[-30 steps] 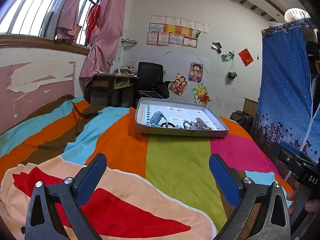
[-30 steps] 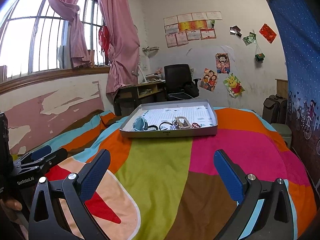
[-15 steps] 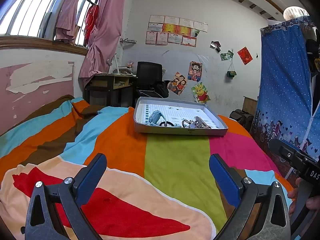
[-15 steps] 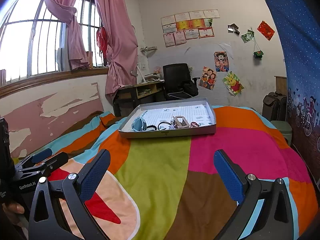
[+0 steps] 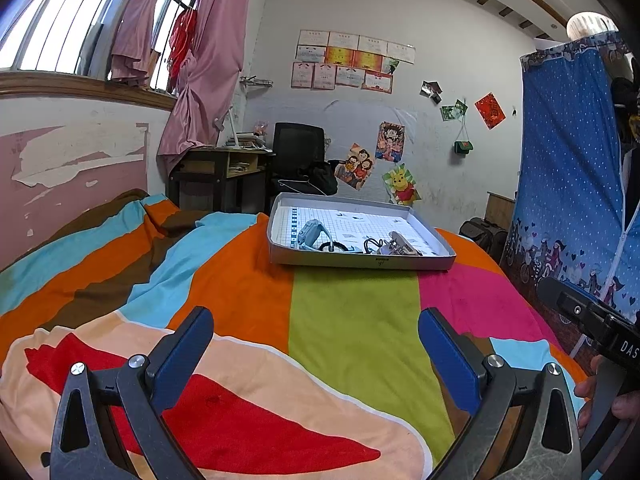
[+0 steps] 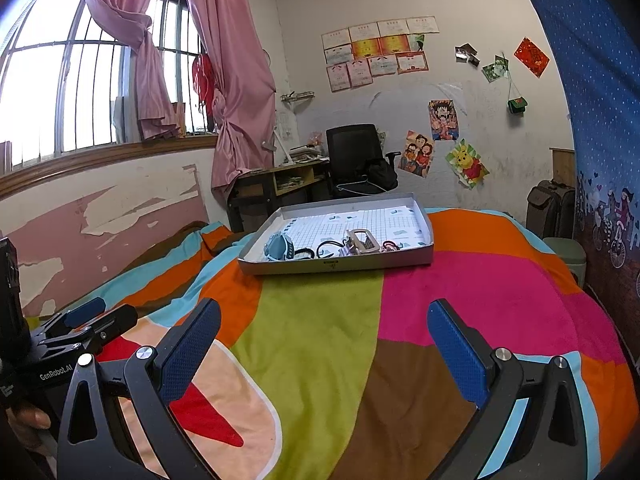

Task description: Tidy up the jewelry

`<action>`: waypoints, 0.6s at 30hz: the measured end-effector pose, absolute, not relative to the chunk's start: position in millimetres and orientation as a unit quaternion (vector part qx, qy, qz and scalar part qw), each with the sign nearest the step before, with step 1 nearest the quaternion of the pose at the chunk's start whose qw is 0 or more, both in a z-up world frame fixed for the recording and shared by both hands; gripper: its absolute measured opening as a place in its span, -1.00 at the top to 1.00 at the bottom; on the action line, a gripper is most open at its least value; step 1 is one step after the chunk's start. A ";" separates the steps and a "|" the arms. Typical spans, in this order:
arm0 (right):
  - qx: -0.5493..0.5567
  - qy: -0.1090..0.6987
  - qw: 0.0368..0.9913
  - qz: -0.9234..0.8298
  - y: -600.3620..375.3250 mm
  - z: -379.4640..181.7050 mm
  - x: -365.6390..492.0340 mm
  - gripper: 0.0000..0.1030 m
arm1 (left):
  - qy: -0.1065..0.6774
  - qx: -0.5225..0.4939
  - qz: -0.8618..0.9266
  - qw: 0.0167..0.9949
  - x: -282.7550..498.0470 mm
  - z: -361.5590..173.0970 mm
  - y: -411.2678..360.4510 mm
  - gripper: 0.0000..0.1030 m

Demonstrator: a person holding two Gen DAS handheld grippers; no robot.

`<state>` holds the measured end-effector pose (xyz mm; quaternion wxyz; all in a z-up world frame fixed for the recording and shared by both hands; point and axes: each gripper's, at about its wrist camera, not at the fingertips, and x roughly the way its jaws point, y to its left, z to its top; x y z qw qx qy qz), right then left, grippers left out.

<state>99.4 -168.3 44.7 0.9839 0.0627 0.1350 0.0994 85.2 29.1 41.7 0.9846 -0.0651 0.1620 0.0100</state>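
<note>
Grey tray (image 5: 362,258) is seen slightly farther off than a second ago; both grippers (image 5: 316,354) (image 6: 324,346) are held wide open, empty, jewelry (image 6: 320,246) unreached.

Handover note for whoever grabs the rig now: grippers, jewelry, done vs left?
Left gripper: open, holding nothing, above the striped blanket.
Right gripper: open, holding nothing, above the same blanket.
Jewelry: all visible pieces sit along the near edge of the shallow tray on the bed: a blue-grey watch at left, a black ring-shaped band in the middle, a beige clasp-like piece right of it, a small reddish piece too small to identify at far right.
Done/left: this fits either pieces waiting to be sorted or pieces already gathered in; the views do not settle which. Nothing lies loose on the blanket.
</note>
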 end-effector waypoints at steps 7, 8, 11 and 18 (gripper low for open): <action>0.062 0.137 0.984 0.099 -166.8 43.8 99.6 -0.97 | 0.162 -0.061 0.010 0.985 85.7 41.3 26.3 -1.00; 0.063 0.137 0.983 0.100 -166.8 43.2 99.6 -0.97 | 0.162 -0.060 0.009 0.985 85.6 40.7 25.9 -1.00; 0.062 0.138 0.983 0.100 -166.2 41.7 100.7 -0.97 | 0.163 -0.060 0.010 0.985 85.8 39.9 24.9 -1.00; 0.066 0.141 0.982 0.105 -165.0 37.1 102.7 -0.97 | 0.164 -0.061 0.010 0.985 84.8 38.6 25.0 -1.00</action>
